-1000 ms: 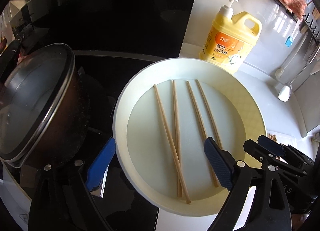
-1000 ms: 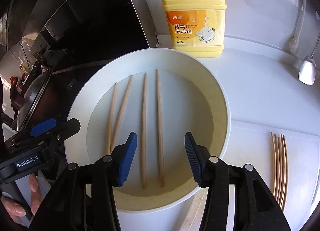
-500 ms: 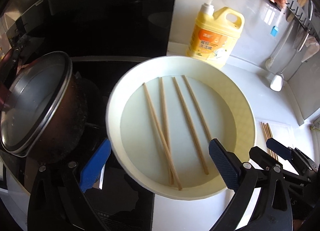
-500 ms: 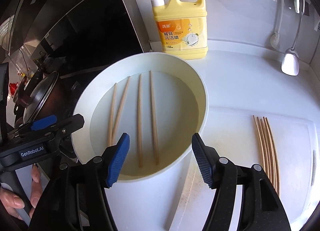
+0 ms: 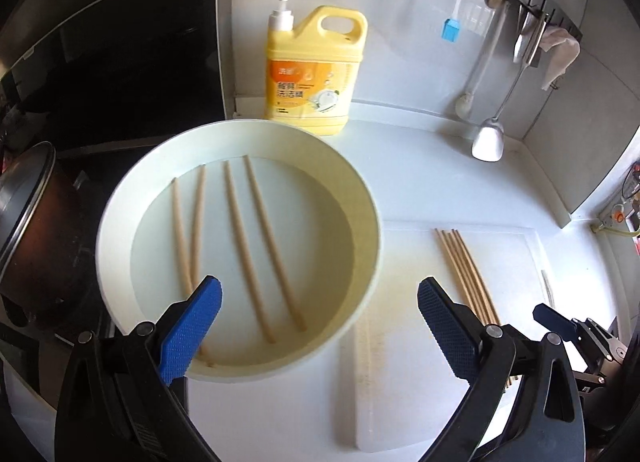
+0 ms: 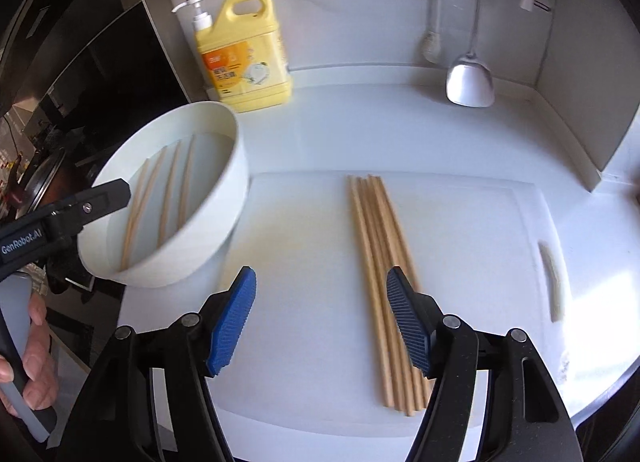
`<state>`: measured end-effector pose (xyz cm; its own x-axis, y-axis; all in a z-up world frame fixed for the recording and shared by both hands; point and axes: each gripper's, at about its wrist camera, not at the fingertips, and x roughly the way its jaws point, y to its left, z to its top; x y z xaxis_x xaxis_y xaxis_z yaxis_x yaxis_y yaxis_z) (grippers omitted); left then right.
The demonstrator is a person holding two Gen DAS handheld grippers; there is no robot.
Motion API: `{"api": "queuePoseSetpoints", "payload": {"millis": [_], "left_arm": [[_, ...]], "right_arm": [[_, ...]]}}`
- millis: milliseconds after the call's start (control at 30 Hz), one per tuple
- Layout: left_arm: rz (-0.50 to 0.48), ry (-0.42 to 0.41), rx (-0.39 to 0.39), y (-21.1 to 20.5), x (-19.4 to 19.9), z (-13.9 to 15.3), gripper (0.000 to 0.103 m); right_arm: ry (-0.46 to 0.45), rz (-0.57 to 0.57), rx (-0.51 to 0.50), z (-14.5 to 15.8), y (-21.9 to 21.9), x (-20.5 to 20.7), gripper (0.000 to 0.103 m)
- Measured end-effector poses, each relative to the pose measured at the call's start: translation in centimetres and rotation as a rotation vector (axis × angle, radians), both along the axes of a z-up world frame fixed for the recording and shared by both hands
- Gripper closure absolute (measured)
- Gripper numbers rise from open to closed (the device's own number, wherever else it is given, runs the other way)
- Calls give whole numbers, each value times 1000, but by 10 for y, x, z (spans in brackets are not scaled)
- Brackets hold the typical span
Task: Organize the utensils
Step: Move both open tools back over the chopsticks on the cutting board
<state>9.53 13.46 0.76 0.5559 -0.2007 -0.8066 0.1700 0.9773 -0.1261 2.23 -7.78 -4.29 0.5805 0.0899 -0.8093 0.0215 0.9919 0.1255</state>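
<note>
White and shallow, the bowl (image 5: 236, 134) held four loose chopsticks (image 5: 244, 246) in water, while a tidy bundle (image 6: 384, 286) lay on the cutting board (image 6: 480, 222) beside it. Both the left gripper (image 5: 320, 326) and right gripper (image 6: 320, 318) hung apart and empty. A good pick would likely close across one stick's middle and lay it flush against the bundle
</note>
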Motion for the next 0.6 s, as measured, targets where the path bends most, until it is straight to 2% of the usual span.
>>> {"api": "queuePoseSetpoints", "payload": {"millis": [100,233,367,467,600], "left_arm": [[35,-4,-19,-26,-14,-3,6],[114,11,-3,-57,-38,-12,6],[179,29,49,-80,-63,-20,6],[178,46,74,-93,-77,-25,6],[157,25,114,-107,-86,-35,6]], "right_arm": [[-4,1,-12,-7,-37,-13,38],[0,33,-18,-19,-81,-30,38],[-10,80,-25,-33,-109,-37,36],[-22,90,2,-38,-121,-36,36],[-53,86,24,-43,-123,-33,36]]}}
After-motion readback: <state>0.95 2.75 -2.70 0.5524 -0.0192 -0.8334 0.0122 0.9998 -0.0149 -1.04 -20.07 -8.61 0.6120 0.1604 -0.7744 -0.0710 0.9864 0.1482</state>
